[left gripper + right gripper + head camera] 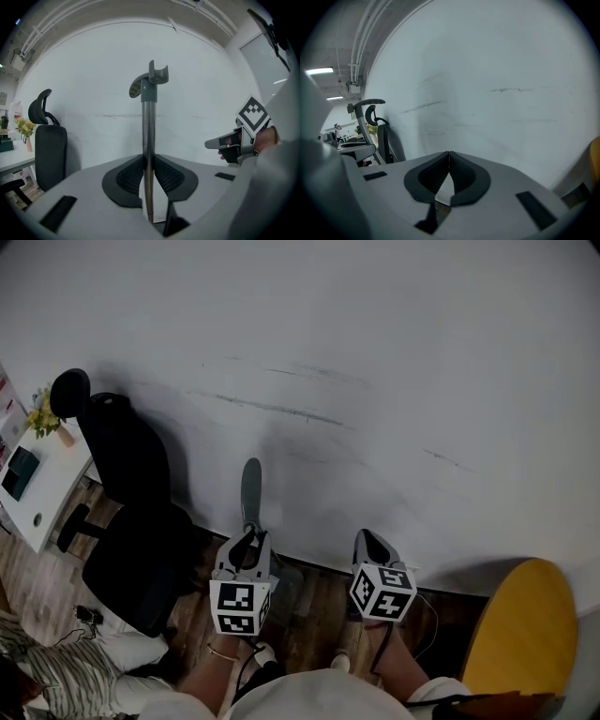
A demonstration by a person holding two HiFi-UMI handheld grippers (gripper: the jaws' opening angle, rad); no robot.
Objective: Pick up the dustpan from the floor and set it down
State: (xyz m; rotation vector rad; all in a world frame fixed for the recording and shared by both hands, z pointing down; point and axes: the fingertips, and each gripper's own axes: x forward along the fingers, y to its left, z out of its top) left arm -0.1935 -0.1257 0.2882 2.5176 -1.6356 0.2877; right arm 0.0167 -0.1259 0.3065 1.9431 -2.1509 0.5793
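The dustpan handle (148, 126), a slim metal pole topped by a grey plastic grip (151, 83), stands upright in front of a white wall (375, 371). It is clamped low on its shaft between the ribbed black pads (129, 176) of the left gripper (149, 161). The jaws stand narrow, pressed against the pole from both sides.

From the head view, the same handle (251, 489) rises just above the left gripper (246, 542). The pan end is hidden beneath the gripper, and the pictures do not show whether it is clear of the floor.

Just beside it, on the person's right, the right gripper (373, 545) is held at about the same level and points toward the wall. In its own view the right gripper (449, 158) has its jaws brought together at the tips, with nothing between them. Each gripper carries a cube with square black-and-white markers (238, 607).

A black office chair (131, 521) stands against the wall to the left, next to a white desk (45, 491) with a small bunch of yellow flowers (42, 415). A round yellow tabletop (520, 634) fills the lower right corner, above a dark wooden floor (314, 610).
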